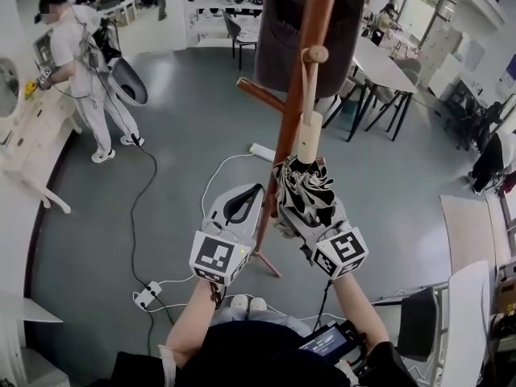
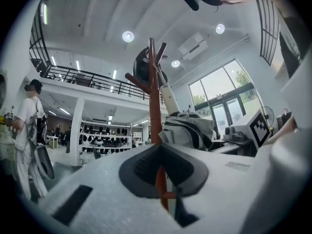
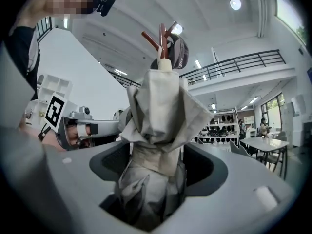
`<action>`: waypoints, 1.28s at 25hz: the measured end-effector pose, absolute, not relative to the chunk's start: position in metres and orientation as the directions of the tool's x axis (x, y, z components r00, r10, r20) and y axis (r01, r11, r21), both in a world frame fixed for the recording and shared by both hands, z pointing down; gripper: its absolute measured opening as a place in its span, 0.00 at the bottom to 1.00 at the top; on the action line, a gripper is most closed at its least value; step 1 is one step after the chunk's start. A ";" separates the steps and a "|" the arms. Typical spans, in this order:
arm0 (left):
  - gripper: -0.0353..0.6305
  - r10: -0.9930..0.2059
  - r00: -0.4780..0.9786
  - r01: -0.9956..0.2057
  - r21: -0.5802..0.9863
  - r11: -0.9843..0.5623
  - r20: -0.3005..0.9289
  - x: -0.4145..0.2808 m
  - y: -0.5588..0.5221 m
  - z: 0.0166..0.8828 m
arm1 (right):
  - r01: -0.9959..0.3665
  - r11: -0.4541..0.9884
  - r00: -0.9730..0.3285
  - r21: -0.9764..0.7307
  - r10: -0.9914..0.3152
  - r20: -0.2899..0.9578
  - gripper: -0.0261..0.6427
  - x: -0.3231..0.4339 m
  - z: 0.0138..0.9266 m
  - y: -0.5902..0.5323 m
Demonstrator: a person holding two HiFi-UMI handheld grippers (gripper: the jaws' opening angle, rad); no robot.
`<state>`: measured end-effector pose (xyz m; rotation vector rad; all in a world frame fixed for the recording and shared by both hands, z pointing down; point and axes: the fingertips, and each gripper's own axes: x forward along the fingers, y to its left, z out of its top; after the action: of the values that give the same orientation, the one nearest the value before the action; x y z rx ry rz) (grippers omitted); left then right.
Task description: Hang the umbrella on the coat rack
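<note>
A folded black-and-white umbrella (image 1: 305, 190) hangs upright beside the brown coat rack pole (image 1: 292, 103). The strap above its cream handle (image 1: 309, 139) is looped over a round-tipped peg (image 1: 314, 53). My right gripper (image 1: 301, 210) stands around the umbrella's canopy (image 3: 158, 126) with its jaws wide; a gap shows beside the left pad, so it reads as open. My left gripper (image 1: 244, 202) is open and empty, just left of the pole (image 2: 155, 106), which shows beyond its jaws. The umbrella (image 2: 187, 129) is to that gripper's right.
A dark garment (image 1: 282, 31) hangs high on the rack, and its legs (image 1: 266, 260) spread on the grey floor. A person in white (image 1: 81, 71) stands far left. Cables and a power strip (image 1: 145, 297) lie on the floor. Tables and chairs (image 1: 379, 63) stand at the right.
</note>
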<state>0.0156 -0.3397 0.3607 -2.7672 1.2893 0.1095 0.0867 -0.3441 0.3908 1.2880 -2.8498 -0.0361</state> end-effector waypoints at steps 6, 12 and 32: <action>0.06 -0.764 0.640 -0.768 -0.038 -0.639 -0.077 0.010 -0.329 0.375 | -0.741 0.670 -0.671 0.042 -0.737 -0.080 0.56 0.111 0.388 -0.315; 0.06 -0.760 0.646 -0.763 -0.049 -0.644 -0.071 0.012 -0.315 0.379 | -0.787 0.613 -0.616 0.063 -0.779 -0.119 0.41 0.130 0.382 -0.292; 0.06 -0.738 0.670 -0.743 -0.085 -0.664 -0.084 0.025 -0.293 0.382 | -0.849 0.529 -0.522 -0.001 -0.838 -0.162 0.05 0.140 0.384 -0.277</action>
<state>0.0249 -0.2934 0.3824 -2.7674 1.2314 0.0646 0.1404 -0.2773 0.3838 1.5930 -2.8696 -0.1279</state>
